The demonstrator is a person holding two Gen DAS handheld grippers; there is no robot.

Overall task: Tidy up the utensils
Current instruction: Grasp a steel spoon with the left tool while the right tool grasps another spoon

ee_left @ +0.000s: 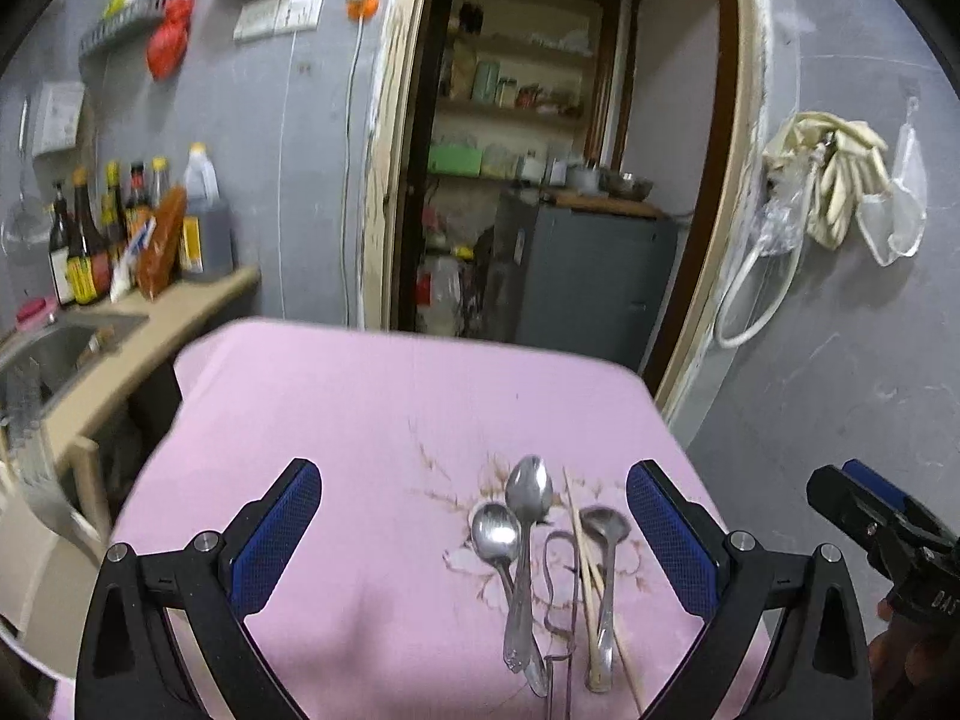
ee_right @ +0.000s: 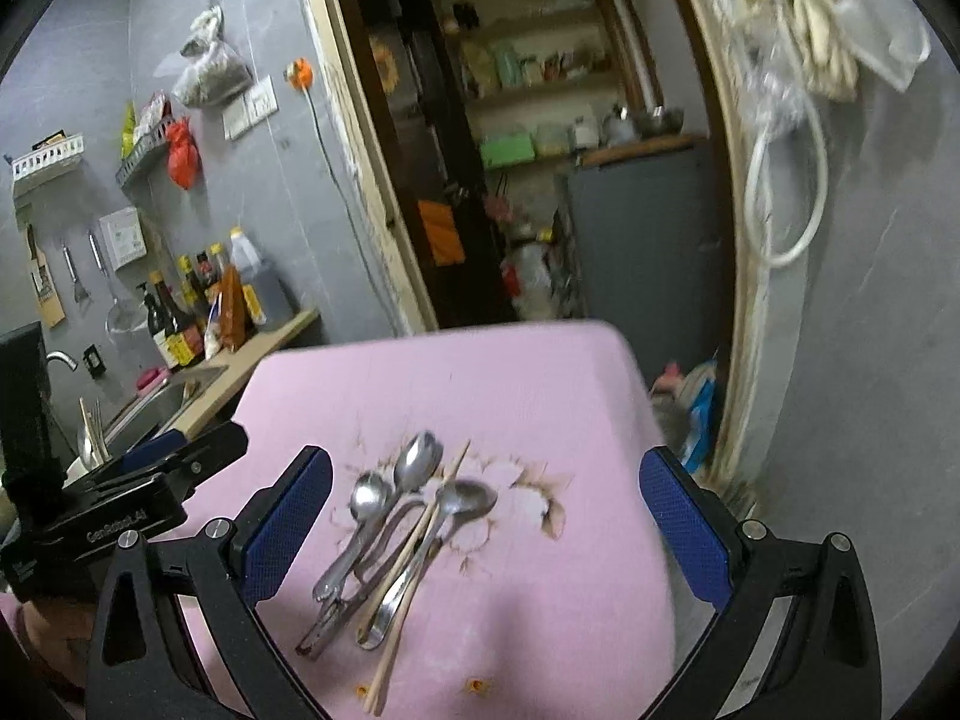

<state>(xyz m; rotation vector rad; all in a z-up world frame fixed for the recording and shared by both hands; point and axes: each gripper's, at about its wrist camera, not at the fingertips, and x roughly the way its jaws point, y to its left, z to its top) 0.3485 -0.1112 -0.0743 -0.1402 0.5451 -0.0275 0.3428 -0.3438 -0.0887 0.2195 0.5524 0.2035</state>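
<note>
A small heap of utensils lies on the pink tablecloth (ee_left: 336,420): a large spoon (ee_left: 528,492), a smaller spoon (ee_left: 495,531), a ladle-like spoon (ee_left: 605,525), metal tongs (ee_left: 555,594) and wooden chopsticks (ee_left: 582,546). My left gripper (ee_left: 474,534) is open and empty, above the table with the heap toward its right finger. My right gripper (ee_right: 486,528) is open and empty, with the same heap (ee_right: 396,534) between its fingers, nearer the left one. The right gripper also shows at the right edge of the left wrist view (ee_left: 870,504); the left gripper shows at the left of the right wrist view (ee_right: 150,468).
A counter with a sink (ee_left: 54,348) and sauce bottles (ee_left: 108,234) stands left of the table. An open doorway (ee_left: 540,150) to a pantry lies behind. A holder with cutlery (ee_right: 90,438) stands at the left. Bags lie on the floor by the table's right corner (ee_right: 696,408).
</note>
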